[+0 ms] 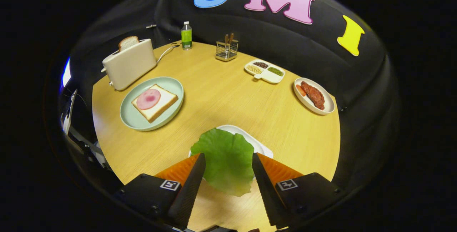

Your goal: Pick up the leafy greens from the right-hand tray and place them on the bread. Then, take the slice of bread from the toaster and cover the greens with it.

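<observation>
tool: tool [228, 162] at bottom centre of the frame, fingers set apart with the leafy greens [225, 162] between them. Leaf spans the gap and looks to touch both inner faces, but a real clamp can't be confirmed, so grip state: cannot tell.
greens: lying over the near edge of the white tray [250, 141], bottom centre. Whether lifted or resting on it, can't tell.
target: slice of bread [155, 102] with a pink round of ham [148, 99] on top, on the pale green plate [171, 116], left of centre, well apart from the tool.
toaster: toaster [129, 67] upper left, behind the plate, second bread slice [128, 41] standing in its slot.
other: bottle [186, 35] and wire holder [226, 50] at top centre, divided dish [265, 71] and meat plate [314, 95] at right, all on the wooden surface [221, 96].
done: nothing placed; at most the grasp on the greens is in hand.
left: carry greens up-left onto the ham-topped bread, release, go to toaster, pull slice, cover greens.
progress: early, step one of two, my read.
</observation>
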The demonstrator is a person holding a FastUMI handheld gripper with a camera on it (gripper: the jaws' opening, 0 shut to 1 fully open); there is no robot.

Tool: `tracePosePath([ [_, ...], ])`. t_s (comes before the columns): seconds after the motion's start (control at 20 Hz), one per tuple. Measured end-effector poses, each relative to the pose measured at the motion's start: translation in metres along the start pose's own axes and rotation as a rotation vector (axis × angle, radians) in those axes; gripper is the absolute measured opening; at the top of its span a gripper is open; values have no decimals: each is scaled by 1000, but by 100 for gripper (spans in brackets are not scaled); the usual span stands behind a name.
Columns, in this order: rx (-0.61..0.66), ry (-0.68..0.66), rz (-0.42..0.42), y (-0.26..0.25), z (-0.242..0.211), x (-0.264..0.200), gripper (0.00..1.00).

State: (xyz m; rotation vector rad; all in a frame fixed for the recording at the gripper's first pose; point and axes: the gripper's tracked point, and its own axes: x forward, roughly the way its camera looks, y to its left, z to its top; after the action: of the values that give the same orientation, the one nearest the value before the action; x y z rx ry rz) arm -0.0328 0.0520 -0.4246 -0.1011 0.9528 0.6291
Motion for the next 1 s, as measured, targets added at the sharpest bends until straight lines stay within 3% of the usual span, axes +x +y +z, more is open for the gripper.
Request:
tracePosePath([
  [0.15, -9, 66, 33, 3, -14, 23, 73],
  [0.35, -23, 142, 63, 6, -31, 41, 70],
  [0.6, 53, 171, 85, 9, -36, 43, 57],
  [0.7, 66, 171, 65, 7, -37, 44, 40],
  [0.75, 71, 170, 58, 8, -35, 43, 17],
  [0.85, 73, 179, 43, 9, -38, 41, 8],
  [1.0, 94, 131, 16, 8, -24, 26, 6],
])
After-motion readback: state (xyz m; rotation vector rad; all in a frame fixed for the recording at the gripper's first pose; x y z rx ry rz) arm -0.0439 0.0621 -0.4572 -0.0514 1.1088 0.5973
